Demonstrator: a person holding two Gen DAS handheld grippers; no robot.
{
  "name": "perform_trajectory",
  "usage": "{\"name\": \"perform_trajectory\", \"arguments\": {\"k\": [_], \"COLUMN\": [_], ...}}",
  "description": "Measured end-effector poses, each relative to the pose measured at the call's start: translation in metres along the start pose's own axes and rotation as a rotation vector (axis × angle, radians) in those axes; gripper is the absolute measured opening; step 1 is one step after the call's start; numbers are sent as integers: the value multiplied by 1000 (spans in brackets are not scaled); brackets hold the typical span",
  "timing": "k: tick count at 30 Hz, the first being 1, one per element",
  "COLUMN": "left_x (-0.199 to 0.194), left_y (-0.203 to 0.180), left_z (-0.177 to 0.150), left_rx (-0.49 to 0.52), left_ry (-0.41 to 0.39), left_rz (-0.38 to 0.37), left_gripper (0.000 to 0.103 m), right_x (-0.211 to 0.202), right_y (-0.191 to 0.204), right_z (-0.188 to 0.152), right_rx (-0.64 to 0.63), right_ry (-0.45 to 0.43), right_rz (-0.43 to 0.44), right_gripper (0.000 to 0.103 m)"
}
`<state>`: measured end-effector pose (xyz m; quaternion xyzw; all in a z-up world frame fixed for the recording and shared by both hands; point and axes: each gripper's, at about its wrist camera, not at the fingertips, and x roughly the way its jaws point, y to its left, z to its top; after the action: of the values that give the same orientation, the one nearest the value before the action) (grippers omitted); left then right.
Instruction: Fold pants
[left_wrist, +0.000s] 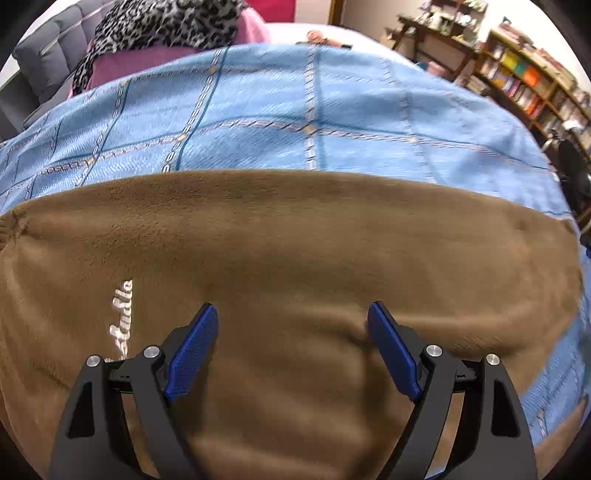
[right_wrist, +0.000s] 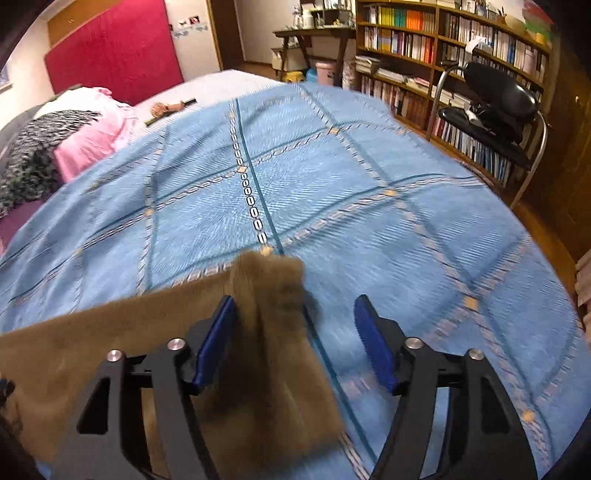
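Observation:
Brown fleece pants (left_wrist: 295, 240) lie flat across a blue checked blanket (left_wrist: 295, 110) on a bed, with white lettering (left_wrist: 120, 321) near their left side. My left gripper (left_wrist: 292, 306) hovers just over the middle of the pants, open, with nothing between its blue pads. In the right wrist view one end of the pants (right_wrist: 273, 288) stands up as a narrow fold between the fingers of my right gripper (right_wrist: 296, 299). The fold rests against the left pad (right_wrist: 216, 339), while the right pad (right_wrist: 375, 343) is well clear of it. That gripper is open.
A pink pillow (right_wrist: 92, 140) and a leopard-print cloth (right_wrist: 33, 162) lie at the head of the bed on the left. A black chair (right_wrist: 495, 110) and bookshelves (right_wrist: 443, 44) stand past the bed's right edge. Bare blanket (right_wrist: 332, 184) stretches ahead of the pants.

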<state>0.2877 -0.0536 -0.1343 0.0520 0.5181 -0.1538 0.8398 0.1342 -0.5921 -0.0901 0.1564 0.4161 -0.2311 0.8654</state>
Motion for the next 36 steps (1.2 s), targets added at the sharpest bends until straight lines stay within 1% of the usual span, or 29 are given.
{"name": "perform_trajectory", "arguments": {"k": [2, 4, 7, 8, 10, 12, 13, 15, 19, 21, 24, 25, 26, 27, 28, 29, 31, 32, 36], "left_x": [-14, -25, -42, -46, -56, -64, -69, -77, -91, -97, -100, -100, -99, -97, -96, -94, -90, -88, -85], "left_y": [-11, -20, -31, -33, -37, -39, -39, -39, -30, -24, -16, -15, -13, -12, -12, -11, -10, -10, -13], "left_z": [-8, -18, -35, -41, -55, -65, -71, -82, -104, -115, -129, -132, -136, -138, -140, -142, -144, -143, -139], "left_rx": [45, 85, 127, 132, 144, 152, 155, 151, 129, 119, 99, 92, 85, 83, 81, 78, 65, 56, 25], "left_ry": [-22, -28, -26, -26, -26, -27, -29, -32, -28, -25, -11, -6, -2, 0, 3, 6, 13, 15, 4], "left_rz": [-20, -38, -67, -74, -89, -98, -100, -98, -88, -72, -52, -46, -34, -27, -18, -11, 4, 7, 1], "left_gripper": [83, 83, 83, 83, 83, 83, 83, 83, 83, 83, 83, 83, 83, 83, 83, 83, 83, 83, 83], "right_x": [-33, -57, -96, -110, -129, -147, -152, -159, -157, -153, -150, -150, -151, -151, -152, -157, -170, -181, -200], "right_y": [-15, -30, -57, -68, -82, -99, -104, -113, -108, -102, -85, -81, -76, -73, -72, -72, -71, -71, -79], "right_z": [-21, -38, -75, -92, -115, -143, -151, -178, -219, -233, -242, -243, -244, -243, -243, -242, -237, -231, -212], "right_rx": [-8, 2, 44, 66, 100, 160, 178, 228, 251, 247, 201, 186, 171, 163, 159, 157, 147, 140, 154], "right_ry": [-6, -5, 7, 12, 17, 24, 26, 47, 86, 106, 93, 87, 83, 80, 73, 53, -2, -50, -157], "right_rz": [23, 39, 77, 90, 104, 145, 162, 210, 290, 324, 346, 348, 343, 327, 316, 321, 305, 288, 244], "right_gripper": [74, 74, 75, 75, 75, 75, 75, 75, 75, 75, 75, 67, 51, 44, 35, 31, 30, 30, 29]}}
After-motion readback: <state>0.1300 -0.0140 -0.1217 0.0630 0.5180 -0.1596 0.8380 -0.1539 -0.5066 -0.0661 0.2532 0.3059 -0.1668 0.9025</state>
